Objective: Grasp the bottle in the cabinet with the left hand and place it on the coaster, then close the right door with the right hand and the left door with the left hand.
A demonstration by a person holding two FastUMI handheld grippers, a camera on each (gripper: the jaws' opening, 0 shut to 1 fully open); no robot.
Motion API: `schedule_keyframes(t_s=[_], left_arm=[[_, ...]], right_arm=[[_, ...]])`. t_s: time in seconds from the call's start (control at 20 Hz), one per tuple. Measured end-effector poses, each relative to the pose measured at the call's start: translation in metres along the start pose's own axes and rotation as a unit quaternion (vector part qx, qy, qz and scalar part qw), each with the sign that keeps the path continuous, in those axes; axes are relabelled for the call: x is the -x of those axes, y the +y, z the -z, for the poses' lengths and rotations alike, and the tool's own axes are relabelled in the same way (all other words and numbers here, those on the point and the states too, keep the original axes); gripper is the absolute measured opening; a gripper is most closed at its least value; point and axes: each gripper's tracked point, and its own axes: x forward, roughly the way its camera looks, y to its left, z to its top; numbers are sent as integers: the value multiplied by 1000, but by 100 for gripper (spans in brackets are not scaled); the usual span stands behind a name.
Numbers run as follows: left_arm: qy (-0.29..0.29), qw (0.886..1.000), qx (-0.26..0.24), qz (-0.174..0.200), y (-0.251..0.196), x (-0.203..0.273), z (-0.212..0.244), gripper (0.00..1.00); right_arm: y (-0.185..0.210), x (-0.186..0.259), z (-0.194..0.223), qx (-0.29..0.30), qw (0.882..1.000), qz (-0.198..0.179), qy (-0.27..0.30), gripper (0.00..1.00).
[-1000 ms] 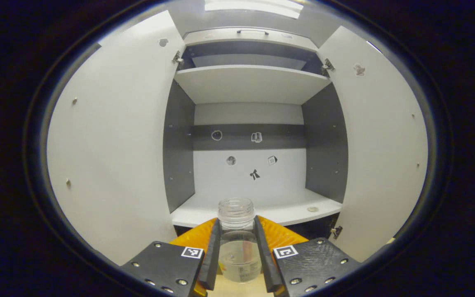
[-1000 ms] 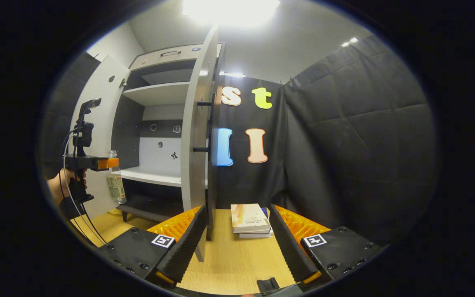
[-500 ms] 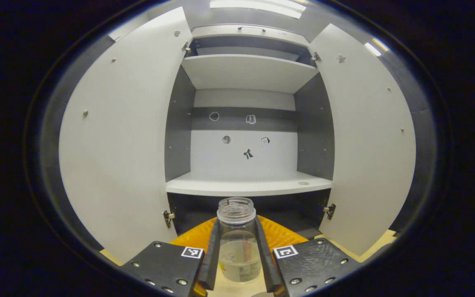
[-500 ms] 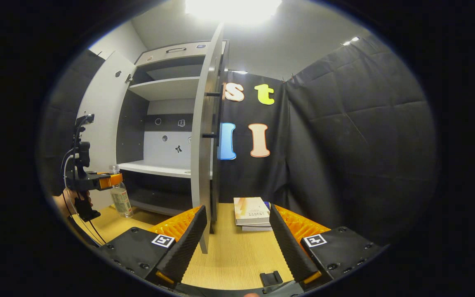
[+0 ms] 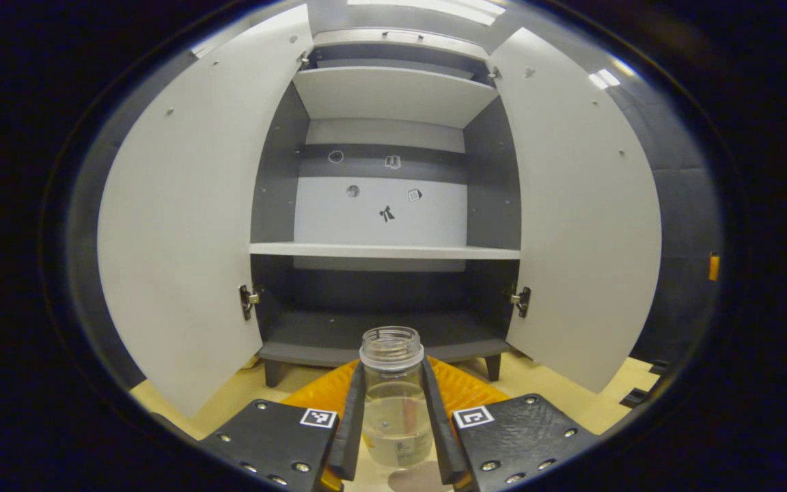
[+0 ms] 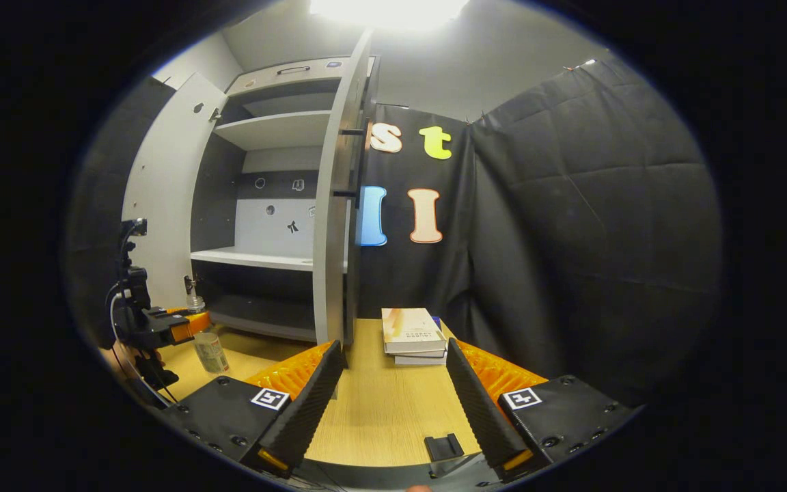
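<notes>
Left gripper view, L to R: left door (image 5: 182, 225) of the cabinet (image 5: 387, 96) swung wide open, inner face toward the camera. Centre: cabinet interior w/ pale shelves, nothing on them. In front of it, low in the frame, the left gripper (image 5: 393, 437) is clamped on the bottle (image 5: 393, 403); one finger presses each side of the clear body. Bottle sits between the fingers, upright, long axis vertical, open uncapped mouth pointing up, some clear liquid in the lower part. Its base is low, close over the wooden table (image 5: 571, 403); a small grey patch shows just under it at the frame's bottom edge, can't tell if that is the coaster or whether the base touches it. Right door (image 5: 578, 212) also wide open.

Right gripper view, L to R: far left, the left gripper (image 6: 182, 328) w/ the bottle (image 6: 210, 350) held upright near the table (image 6: 380, 410), in front of the cabinet's (image 6: 277, 130) lower part. Right door (image 6: 332, 225) seen edge-on, standing open, just beyond the right gripper (image 6: 390, 403), whose fingers are spread apart w/ nothing between them. A stack of books (image 6: 412, 335) lies on the table right of the door.
</notes>
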Motion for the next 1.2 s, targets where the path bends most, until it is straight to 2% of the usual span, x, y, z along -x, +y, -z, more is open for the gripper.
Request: schedule_keyframes(t_s=[0.05, 0.2, 0.25, 0.3, 0.4, 0.55, 0.65, 0.85, 0.9, 0.95, 1.05, 1.2], left_arm=[[3, 1000, -1, 3, -3, 0, 8, 47], [17, 1000, -3, 8, -11, 1, 30, 45], [21, 1000, -3, 10, -15, 2, 37, 47], [23, 1000, -3, 13, -19, 3, 43, 45], [23, 1000, -5, 17, -24, 3, 53, 46], [30, 1000, -6, 7, -25, 3, 68, 47], [17, 1000, -6, 2, -26, 4, 65, 48], [25, 1000, -8, -4, -30, 2, 66, 46], [27, 1000, -8, -1, -31, 2, 66, 48], [32, 999, -9, -3, -30, 7, 68, 49], [34, 999, -12, -7, -29, 14, 68, 80], [31, 999, -16, -14, -27, 17, 61, 85]], right_arm=[[0, 1, 0, 1, 1000, 0, 0, 97], [-2, 3, 4, 11, 1000, 0, 4, 97], [-3, 3, 6, 15, 1000, -1, 7, 97], [-4, 4, 9, 16, 1000, -1, 11, 94], [-7, 7, 12, 16, 1000, 0, 16, 98], [-8, 8, 15, 23, 1000, 1, 20, 97], [-9, 9, 17, 21, 999, 1, 24, 98], [-10, 7, 16, 14, 1000, 6, 22, 95], [-9, 6, 17, 8, 1000, 6, 21, 95], [-8, 5, 17, 4, 1000, 5, 22, 98], [-5, 2, 18, 0, 1000, 4, 23, 98], [-1, -4, 12, -8, 1000, -2, 20, 95]])
